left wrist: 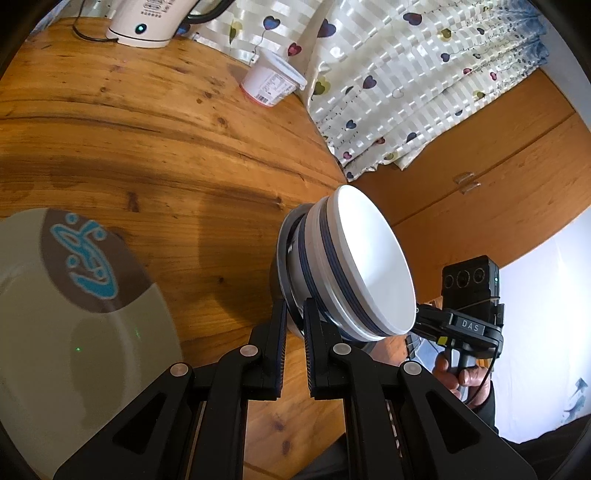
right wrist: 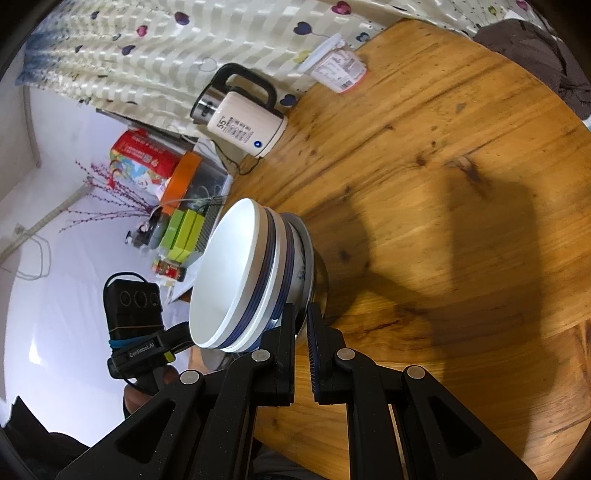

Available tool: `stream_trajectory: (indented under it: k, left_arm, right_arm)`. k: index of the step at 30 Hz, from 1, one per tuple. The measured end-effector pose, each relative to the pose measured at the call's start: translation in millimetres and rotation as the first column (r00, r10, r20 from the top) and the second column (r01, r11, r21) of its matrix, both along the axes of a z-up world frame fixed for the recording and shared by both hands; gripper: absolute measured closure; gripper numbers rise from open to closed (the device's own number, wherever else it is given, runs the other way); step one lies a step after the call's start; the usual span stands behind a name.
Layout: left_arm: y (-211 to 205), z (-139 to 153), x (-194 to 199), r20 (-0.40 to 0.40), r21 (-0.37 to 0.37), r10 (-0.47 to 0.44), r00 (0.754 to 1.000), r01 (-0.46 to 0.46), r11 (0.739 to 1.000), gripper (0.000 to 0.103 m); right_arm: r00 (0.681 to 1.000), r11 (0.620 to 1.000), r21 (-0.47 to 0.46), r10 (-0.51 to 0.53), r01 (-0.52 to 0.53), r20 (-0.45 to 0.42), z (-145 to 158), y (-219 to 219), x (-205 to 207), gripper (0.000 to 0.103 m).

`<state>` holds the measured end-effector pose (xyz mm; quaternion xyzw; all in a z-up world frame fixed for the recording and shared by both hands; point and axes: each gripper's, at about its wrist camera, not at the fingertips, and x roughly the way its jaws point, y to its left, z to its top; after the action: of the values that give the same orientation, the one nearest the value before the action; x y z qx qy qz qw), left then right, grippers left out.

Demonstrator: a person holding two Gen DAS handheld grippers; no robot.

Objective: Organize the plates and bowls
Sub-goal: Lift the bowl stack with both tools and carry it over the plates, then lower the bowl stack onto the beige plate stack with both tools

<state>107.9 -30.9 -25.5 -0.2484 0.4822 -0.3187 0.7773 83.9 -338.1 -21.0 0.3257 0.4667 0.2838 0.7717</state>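
A stack of white bowls with blue stripes [left wrist: 369, 266] [right wrist: 229, 273] is nested in a steel bowl [left wrist: 285, 254] [right wrist: 320, 273] over the round wooden table [left wrist: 147, 140]. My left gripper [left wrist: 295, 314] is shut on the stack's lowest rim from one side. From the opposite side my right gripper [right wrist: 302, 314] is shut on the same rim. Each view shows the other gripper's camera body beyond the stack, and a hand [left wrist: 454, 373] holds one handle. A large pale plate with a brown patch and blue design [left wrist: 74, 332] lies on the table at the left.
A cream electric kettle [left wrist: 147, 22] [right wrist: 243, 125] and a lidded white tub [left wrist: 271, 83] [right wrist: 340, 70] stand at the table's far side, against a heart-patterned curtain [left wrist: 406, 74]. Boxes and jars [right wrist: 147, 162] sit on the floor beyond the table edge.
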Motion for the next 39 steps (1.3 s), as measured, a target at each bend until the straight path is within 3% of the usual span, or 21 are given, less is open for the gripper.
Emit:
stream_trajectory:
  k: [18, 39]
  left_arm:
    - [61, 17, -30, 0.032, 0.005, 0.120, 0.992, -0.121, 0.993, 0.096]
    - [140, 10, -64, 0.015, 0.017, 0.281, 0.960, -0.281, 0.960, 0.096]
  right_arm:
    - [0.992, 0.992, -0.018, 0.123, -0.122, 0.028, 18, 65, 10, 0.095]
    - [0.962, 0.961, -0.027, 0.274, -0.274, -0.001, 12, 151, 26, 0.095]
